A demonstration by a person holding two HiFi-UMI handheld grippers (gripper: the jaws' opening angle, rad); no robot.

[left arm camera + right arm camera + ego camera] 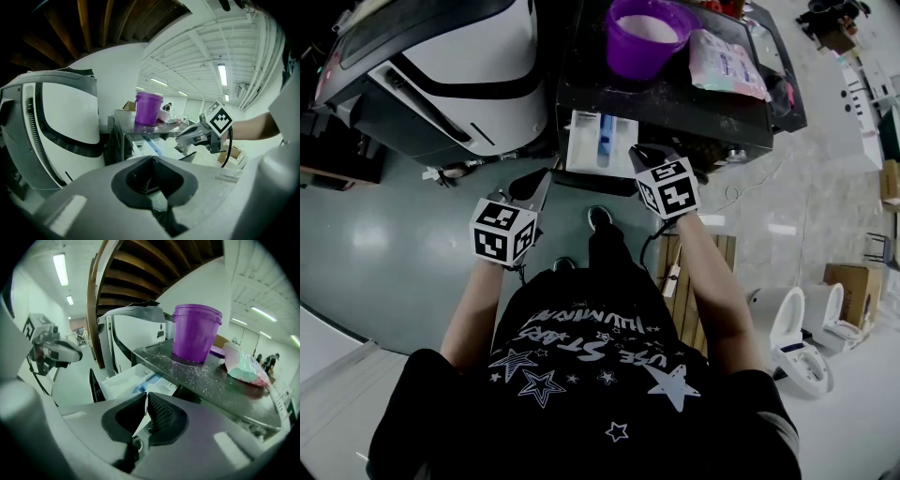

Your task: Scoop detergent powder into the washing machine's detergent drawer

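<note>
- The left gripper (152,158) is held with its jaws brought together at the tips, and nothing is gripped between them.
- The right gripper (144,394) is closed to a hairline slit, and nothing is caught in it.
- The detergent drawer (584,141) is pulled out of the front of the washing machine (694,108). Its front edge lies just ahead of the right gripper's tips. It lies ahead and to the right of the left gripper, a little apart.
- Free air is seen between the two grippers, and open floor lies below them.
- The dark top edge of the machine juts out above and to the right of the right gripper. It is strewn with white grains.
- A white appliance (459,66) stands ahead and to the left of the left gripper, with a narrow gap between it and the washing machine.
- A purple tub (647,33) stands upright on the machine top, beyond the right gripper and apart from it. White powder is seen inside it.
- A soft pouch (727,64) lies just beside the tub, further right.
- The drawer is white inside with a blue insert (606,136). Whether any powder lies in it cannot be told.
</note>
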